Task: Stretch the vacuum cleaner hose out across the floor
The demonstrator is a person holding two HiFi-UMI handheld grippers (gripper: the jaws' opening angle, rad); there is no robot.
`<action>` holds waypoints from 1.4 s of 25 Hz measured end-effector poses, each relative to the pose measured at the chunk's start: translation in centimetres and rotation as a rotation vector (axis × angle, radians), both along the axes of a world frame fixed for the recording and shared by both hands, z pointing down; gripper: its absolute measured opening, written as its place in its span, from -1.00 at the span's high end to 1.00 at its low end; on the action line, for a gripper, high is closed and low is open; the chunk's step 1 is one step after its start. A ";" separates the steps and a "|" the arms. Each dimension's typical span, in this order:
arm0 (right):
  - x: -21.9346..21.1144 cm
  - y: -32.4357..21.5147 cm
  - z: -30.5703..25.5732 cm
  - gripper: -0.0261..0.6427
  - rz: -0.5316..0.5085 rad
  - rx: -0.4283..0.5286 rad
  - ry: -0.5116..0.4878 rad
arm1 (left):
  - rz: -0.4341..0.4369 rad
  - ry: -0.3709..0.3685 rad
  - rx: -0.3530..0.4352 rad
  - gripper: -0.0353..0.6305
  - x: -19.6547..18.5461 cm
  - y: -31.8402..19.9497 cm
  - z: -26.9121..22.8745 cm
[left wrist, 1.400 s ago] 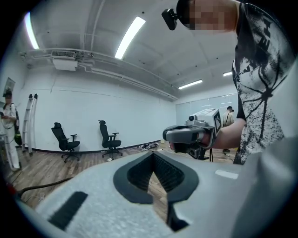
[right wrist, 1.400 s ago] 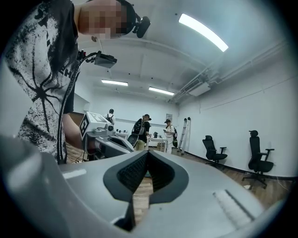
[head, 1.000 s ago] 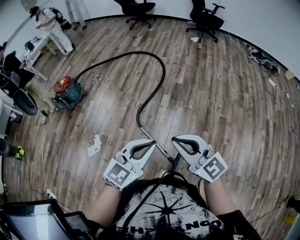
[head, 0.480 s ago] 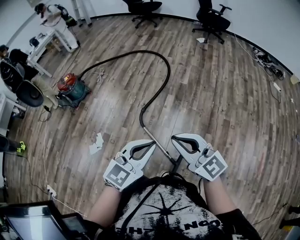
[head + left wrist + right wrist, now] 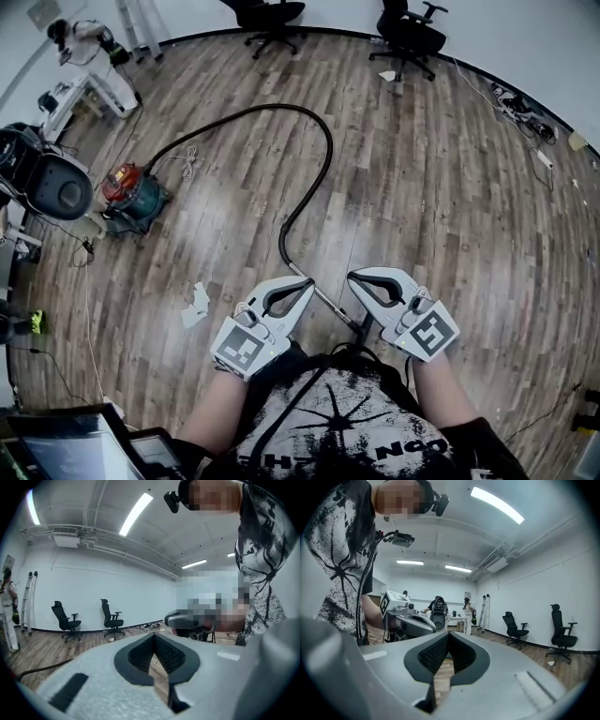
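Observation:
A red and teal vacuum cleaner (image 5: 131, 195) stands on the wood floor at the left. Its black hose (image 5: 323, 141) loops away from it, bends back toward me and ends in a metal wand (image 5: 323, 298) that runs to the floor by my feet. My left gripper (image 5: 307, 283) and right gripper (image 5: 352, 277) hover side by side in front of my chest, above the wand. Both are shut with nothing in them. In the left gripper view the jaws (image 5: 153, 635) meet, with the hose (image 5: 42, 670) low at the left. The right gripper's jaws (image 5: 447, 634) also meet.
Two office chairs (image 5: 267, 14) (image 5: 408, 33) stand by the far wall. A paper scrap (image 5: 197, 298) lies left of the wand. Cables and a power strip (image 5: 520, 108) lie at the right wall. Desks and people (image 5: 89, 80) fill the far left.
Both grippers stay shut and side by side in front of me. The floor scene has shifted slightly in the view; the vacuum cleaner now sits a little lower and further left.

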State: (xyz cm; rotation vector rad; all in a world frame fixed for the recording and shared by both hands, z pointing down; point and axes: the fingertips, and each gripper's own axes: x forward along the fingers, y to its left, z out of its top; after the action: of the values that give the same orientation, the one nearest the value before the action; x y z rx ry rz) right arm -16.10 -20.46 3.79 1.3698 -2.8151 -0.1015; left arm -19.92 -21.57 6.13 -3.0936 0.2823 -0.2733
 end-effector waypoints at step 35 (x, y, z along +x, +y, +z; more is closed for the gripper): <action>0.6 -2.6 12.4 0.70 0.142 -0.246 0.261 | 0.055 -0.007 -0.179 0.89 -3.4 -5.9 6.7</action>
State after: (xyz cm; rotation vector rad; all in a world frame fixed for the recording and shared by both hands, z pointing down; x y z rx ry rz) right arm -15.48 -23.01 16.20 1.3808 -2.4186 0.0615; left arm -23.30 -27.43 12.79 -3.2696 0.1815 -0.3243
